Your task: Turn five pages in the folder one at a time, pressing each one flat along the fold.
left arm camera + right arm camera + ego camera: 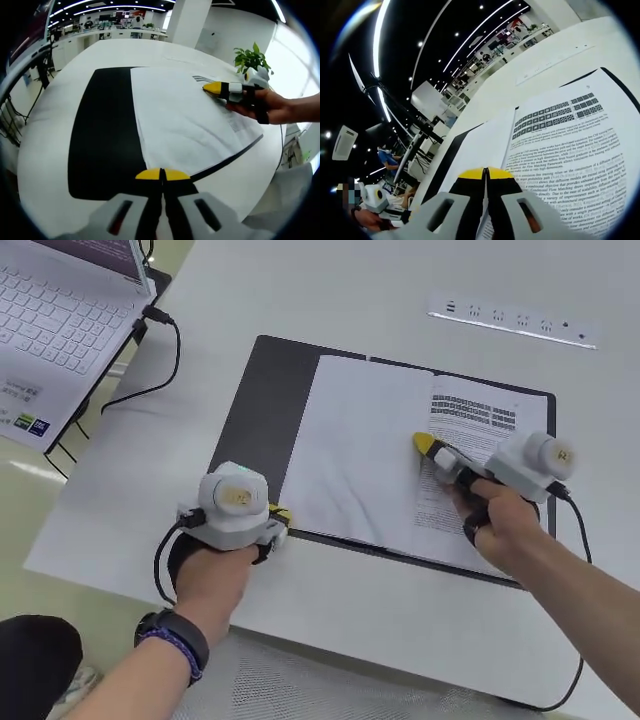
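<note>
Black folder (262, 400): lay open on white table (330, 300), close to the person; blank turned page (350, 440) left, printed page (480, 420) right
Risk: turned page looked wrinkled, not quite flat; hard drag along fold (425, 400) could crease or tear it; unpinned folder could slide
Right gripper (424, 444): jaws closed, nothing gripped; tips on paper at fold
Left gripper (280, 513): jaws closed, empty; at folder's near edge

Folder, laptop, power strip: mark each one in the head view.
folder (262, 405): head view, bare black inside cover left of the pages.
laptop (55, 310): head view, on its white keyboard.
power strip (513, 322): head view, middle of its white body.
</note>
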Demonstrator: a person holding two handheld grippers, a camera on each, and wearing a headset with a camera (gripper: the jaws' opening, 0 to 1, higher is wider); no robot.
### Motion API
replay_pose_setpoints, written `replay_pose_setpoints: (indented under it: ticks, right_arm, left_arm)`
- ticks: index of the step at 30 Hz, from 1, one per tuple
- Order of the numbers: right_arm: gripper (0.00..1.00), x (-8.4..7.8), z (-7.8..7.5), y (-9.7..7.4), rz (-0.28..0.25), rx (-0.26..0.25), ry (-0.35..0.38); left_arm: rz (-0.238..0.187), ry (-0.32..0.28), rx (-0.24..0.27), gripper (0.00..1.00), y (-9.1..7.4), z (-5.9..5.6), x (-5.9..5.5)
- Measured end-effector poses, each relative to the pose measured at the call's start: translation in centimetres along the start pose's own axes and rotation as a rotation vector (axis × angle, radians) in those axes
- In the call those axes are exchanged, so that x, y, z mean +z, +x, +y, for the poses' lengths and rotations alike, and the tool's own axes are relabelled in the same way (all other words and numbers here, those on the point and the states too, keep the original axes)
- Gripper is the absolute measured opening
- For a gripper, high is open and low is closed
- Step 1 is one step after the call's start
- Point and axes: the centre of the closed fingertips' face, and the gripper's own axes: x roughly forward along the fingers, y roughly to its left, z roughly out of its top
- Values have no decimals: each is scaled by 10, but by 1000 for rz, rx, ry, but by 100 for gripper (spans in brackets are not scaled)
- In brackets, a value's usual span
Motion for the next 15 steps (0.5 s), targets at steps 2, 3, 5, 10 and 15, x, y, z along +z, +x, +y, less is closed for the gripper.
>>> replay_pose_setpoints:
  ticks: [2, 3, 5, 10, 15]
  right_arm:
    - [0, 1, -1, 1, -5, 0, 5]
    - [0, 2, -2, 2, -8, 0, 8]
    - [0, 5, -5, 4, -20, -5, 26]
    - [0, 17, -12, 13, -60, -22, 52]
    - [0, 28, -19, 19, -108, -37, 90]
  left_arm:
    - [0, 0, -1, 0, 0, 0, 0]
    - [-1, 0, -2, 0, 0, 0, 0]
    - [-2, 0, -3, 0, 0, 0, 0]
    - [0, 6, -4, 0, 0, 0, 0]
    - [1, 6, -7, 0, 0, 0, 0]
